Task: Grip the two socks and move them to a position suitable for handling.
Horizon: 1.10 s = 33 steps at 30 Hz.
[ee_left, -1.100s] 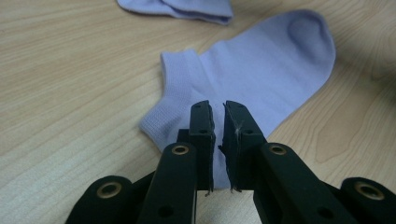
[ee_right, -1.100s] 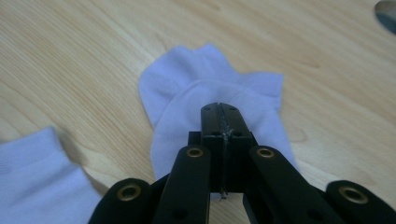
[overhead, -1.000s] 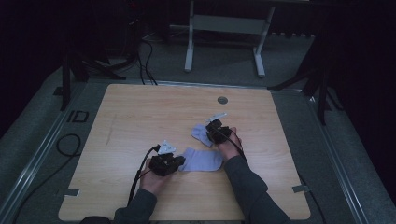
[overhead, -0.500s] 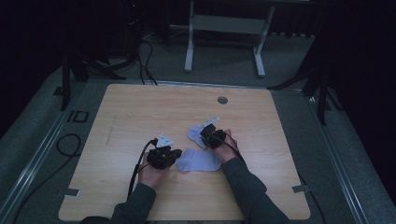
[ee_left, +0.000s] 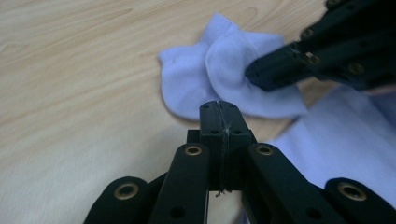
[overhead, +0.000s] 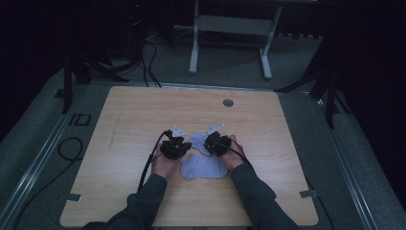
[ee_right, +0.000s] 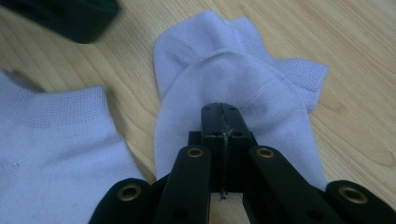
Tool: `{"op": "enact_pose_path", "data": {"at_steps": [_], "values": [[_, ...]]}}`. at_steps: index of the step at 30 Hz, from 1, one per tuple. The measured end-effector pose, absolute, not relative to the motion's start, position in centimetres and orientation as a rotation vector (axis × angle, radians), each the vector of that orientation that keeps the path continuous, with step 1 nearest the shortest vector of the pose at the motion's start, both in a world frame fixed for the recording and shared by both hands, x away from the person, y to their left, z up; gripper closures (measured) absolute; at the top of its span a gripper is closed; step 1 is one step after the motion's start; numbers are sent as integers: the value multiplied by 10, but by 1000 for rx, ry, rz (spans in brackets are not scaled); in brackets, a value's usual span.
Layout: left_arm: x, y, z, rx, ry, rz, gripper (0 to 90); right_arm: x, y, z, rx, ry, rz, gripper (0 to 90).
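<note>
From above we see both our hands close together on the wooden desk [overhead: 143, 120], the left gripper [overhead: 175, 146] just left of the pale socks [overhead: 203, 165] and the right gripper [overhead: 218, 143] at their upper right. Black cables [overhead: 146, 165] trail back along our dark sleeves [overhead: 143, 203]. A round grommet [overhead: 228, 102] sits near the desk's far edge.

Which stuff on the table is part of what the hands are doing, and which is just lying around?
In the job:
folded sock
flat sock
right gripper, shut, tips on the folded sock
left gripper, shut beside the socks

Just lying about:
round grommet in the table
cables on the floor
</note>
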<state>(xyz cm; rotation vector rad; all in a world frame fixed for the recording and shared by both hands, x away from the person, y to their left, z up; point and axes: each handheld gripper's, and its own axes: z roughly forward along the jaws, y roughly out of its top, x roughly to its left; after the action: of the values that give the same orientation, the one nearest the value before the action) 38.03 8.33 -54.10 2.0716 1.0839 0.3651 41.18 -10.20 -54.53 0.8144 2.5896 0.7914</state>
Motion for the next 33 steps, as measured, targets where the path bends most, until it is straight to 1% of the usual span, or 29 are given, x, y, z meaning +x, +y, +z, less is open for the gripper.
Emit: {"op": "enact_pose_path", "data": {"at_steps": [1,2,7,11,19,33], "values": [[380,83,-541,2072,1084,365,895,412,-102,-545,814,2590,791,900],[389,79,-543,2077,1097,369,895,412,-102,-545,809,2592,793,900],[407,70,-550,2114,1111,386,896,412,-103,-545,790,2601,797,900],[414,68,-556,2130,1122,378,896,412,-104,-545,781,2606,801,900],[408,72,-556,2143,1114,374,896,413,-106,-545,786,2607,804,898],[393,74,-557,2150,1088,352,897,419,-103,-544,828,2572,739,864]]}}
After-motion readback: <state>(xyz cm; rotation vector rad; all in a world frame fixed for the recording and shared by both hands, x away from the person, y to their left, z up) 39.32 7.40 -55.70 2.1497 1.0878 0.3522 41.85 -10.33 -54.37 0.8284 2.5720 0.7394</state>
